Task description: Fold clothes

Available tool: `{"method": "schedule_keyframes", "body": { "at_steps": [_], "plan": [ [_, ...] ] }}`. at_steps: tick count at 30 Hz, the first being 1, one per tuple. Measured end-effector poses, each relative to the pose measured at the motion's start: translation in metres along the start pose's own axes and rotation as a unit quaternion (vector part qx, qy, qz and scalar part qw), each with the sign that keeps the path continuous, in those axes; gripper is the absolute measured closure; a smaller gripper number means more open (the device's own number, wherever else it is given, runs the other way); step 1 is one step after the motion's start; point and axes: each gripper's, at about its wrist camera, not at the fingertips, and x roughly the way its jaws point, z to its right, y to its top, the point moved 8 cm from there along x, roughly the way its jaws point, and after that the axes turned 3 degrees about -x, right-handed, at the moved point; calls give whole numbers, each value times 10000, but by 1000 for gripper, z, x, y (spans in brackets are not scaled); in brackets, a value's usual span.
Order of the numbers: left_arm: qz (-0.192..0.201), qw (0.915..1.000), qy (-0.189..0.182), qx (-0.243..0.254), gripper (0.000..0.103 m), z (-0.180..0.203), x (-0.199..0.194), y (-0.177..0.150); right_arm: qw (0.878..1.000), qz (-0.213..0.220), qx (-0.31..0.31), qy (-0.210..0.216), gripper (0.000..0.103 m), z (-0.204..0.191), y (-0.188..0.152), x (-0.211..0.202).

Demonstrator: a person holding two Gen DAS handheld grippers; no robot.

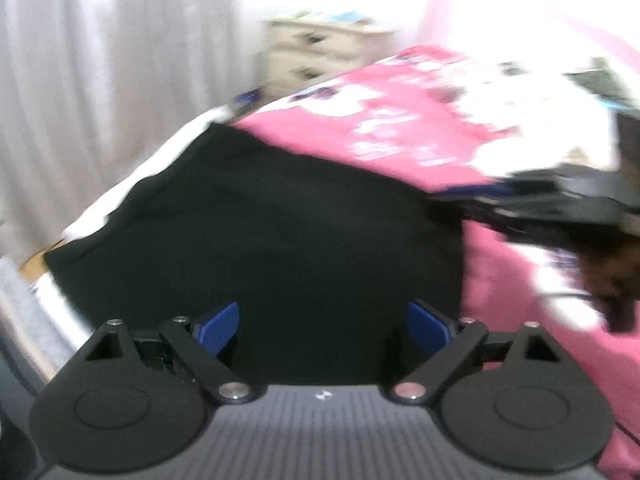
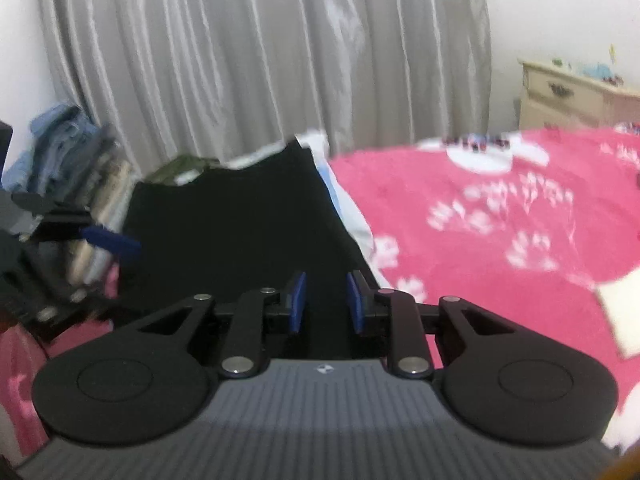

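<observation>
On the pink blanket (image 2: 500,216), the black garment (image 1: 260,232) is lying flat for folding; above it, the left gripper (image 1: 320,326) is gaping empty, the right gripper (image 2: 326,304) narrowly parted, gripping nothing.

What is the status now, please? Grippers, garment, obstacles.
Left gripper open, empty. Right gripper narrowly open, nothing between pads. Black garment lying on pink blanket, unheld. No obstacle seen.
</observation>
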Motion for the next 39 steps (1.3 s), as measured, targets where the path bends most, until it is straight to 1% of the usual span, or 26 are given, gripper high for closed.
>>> {"method": "schedule_keyframes", "body": {
  "at_steps": [1,3,5,7,10,11,13,14,15,17,18,19,21,22,24,25,29,30,32,34,36,39],
  "plan": [
    [-153,9998,46,-88,5,-5,9,-2,9999,-137,56,-61,83,2,-7,4],
    [-148,9996,-54,-215,4,-8,10,0,9991,-326,235,-160,83,12,-19,9],
    [-89,9999,-36,-83,6,-6,4,8,9987,-275,329,-272,83,16,-18,-1],
    [123,9999,-42,-97,7,-4,-3,20,9987,-126,341,-347,81,19,-11,-11],
    [448,9987,-128,-185,7,-2,2,46,9975,330,627,-40,81,17,2,-22],
    [504,9984,-105,-237,7,-1,5,50,9971,387,650,68,81,13,5,-19],
    [580,9972,-20,-463,7,-7,24,59,9979,199,600,166,81,6,-1,-5],
    [573,9969,98,-530,6,-9,32,61,9981,59,574,199,81,3,-6,4],
    [589,9958,338,-615,6,-18,44,64,9983,-123,557,154,83,1,-13,11],
    [612,9919,476,-1004,6,-34,51,69,9984,-165,537,94,83,0,-19,11],
    [671,9882,431,-1305,8,-39,49,76,9984,-183,528,64,83,-1,-22,11],
    [777,9850,385,-1493,8,-40,45,84,9983,-207,550,66,83,-1,-22,8],
    [1065,9817,261,-1555,8,-34,40,104,9983,-203,531,82,83,-2,-21,4],
    [1140,9813,239,-1530,8,-30,41,112,9982,-209,557,94,83,-1,-23,5],
    [1189,9814,94,-1507,8,-22,53,128,9975,-213,656,127,83,2,-25,9],
    [1232,9804,90,-1533,8,-21,61,135,9975,-214,660,128,83,2,-25,10],
    [1372,9772,603,-1507,9,-36,99,153,9977,-219,622,129,83,1,-25,11],
    [1350,9751,724,-1602,9,-45,108,157,9979,-220,603,129,83,1,-26,11],
    [1207,9698,726,-1994,11,-61,121,164,9977,-198,635,157,83,3,-27,10],
    [1187,9618,716,-2361,12,-73,119,168,9975,-184,653,186,83,3,-28,10],
    [1244,9585,685,-2472,12,-75,105,170,9974,-170,670,214,83,4,-28,10],
    [1383,9601,472,-2383,10,-66,65,172,9970,-178,687,294,83,6,-27,11]
  ]
}}
